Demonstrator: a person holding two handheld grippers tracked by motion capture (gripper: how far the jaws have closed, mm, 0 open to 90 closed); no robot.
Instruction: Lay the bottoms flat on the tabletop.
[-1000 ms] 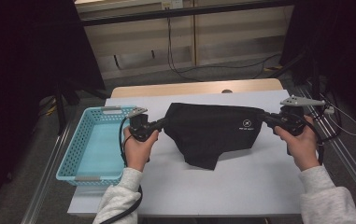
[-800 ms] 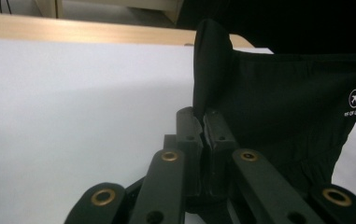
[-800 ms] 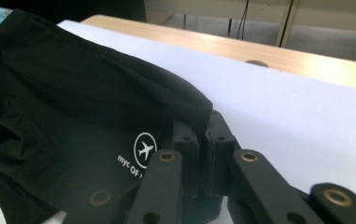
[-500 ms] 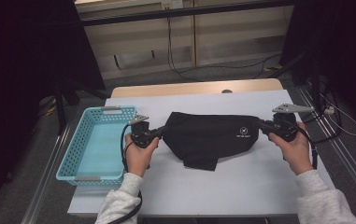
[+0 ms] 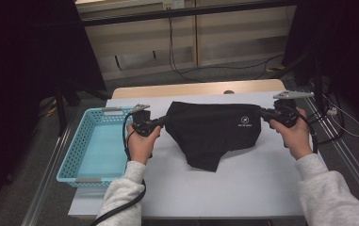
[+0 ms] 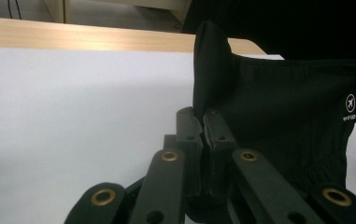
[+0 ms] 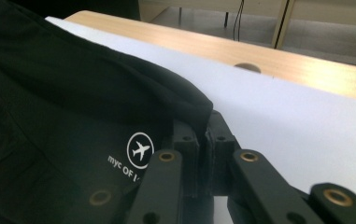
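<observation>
While stretched over the bench (image 5: 243,188), black cloth (image 5: 212,132) hangs between left tool (image 5: 159,122) & right tool (image 5: 265,112), both clamped on its corners.

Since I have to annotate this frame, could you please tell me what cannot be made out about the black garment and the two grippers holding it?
- black garment: its underside and shape, high view; it hangs folded on itself.
- Printed wording under the airplane logo: cut off by the right gripper, right gripper view.
- Logo text: too small, high view.
- Fabric edge inside the left gripper: hidden between its shut jaws, left gripper view.
</observation>
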